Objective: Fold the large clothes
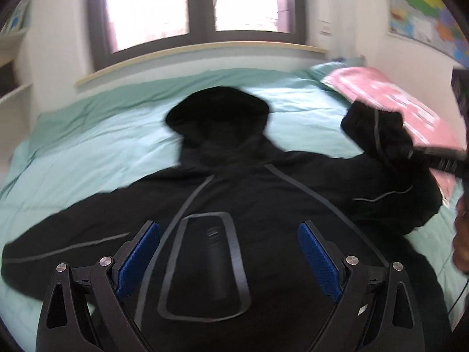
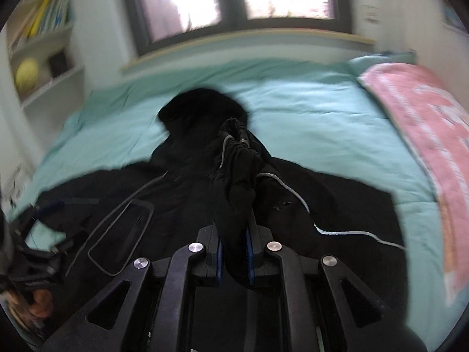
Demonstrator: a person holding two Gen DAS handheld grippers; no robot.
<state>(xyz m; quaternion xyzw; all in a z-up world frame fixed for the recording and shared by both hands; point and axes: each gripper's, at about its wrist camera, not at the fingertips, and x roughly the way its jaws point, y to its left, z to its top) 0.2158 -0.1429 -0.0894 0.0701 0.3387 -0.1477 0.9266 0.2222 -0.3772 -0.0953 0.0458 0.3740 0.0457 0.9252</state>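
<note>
A large black hooded jacket [image 1: 240, 182] with grey seam lines lies spread, back up, on the teal bed, hood [image 1: 217, 111] toward the window. My left gripper [image 1: 228, 240] is open, its blue pads apart above the jacket's lower back, holding nothing. My right gripper [image 2: 236, 246] is shut on the jacket's right sleeve [image 2: 237, 176] and holds it lifted over the body. In the left wrist view the lifted sleeve [image 1: 378, 135] and the right gripper [image 1: 439, 158] show at the right. The left gripper also shows in the right wrist view [image 2: 38, 252].
A teal duvet [image 1: 102, 138] covers the bed. A pink patterned pillow [image 1: 410, 105] lies at the right. A window [image 1: 202, 3] and sill stand behind the bed. White shelves [image 2: 44, 58] with books and a yellow ball stand at the left. A map [image 1: 425, 8] hangs at the right.
</note>
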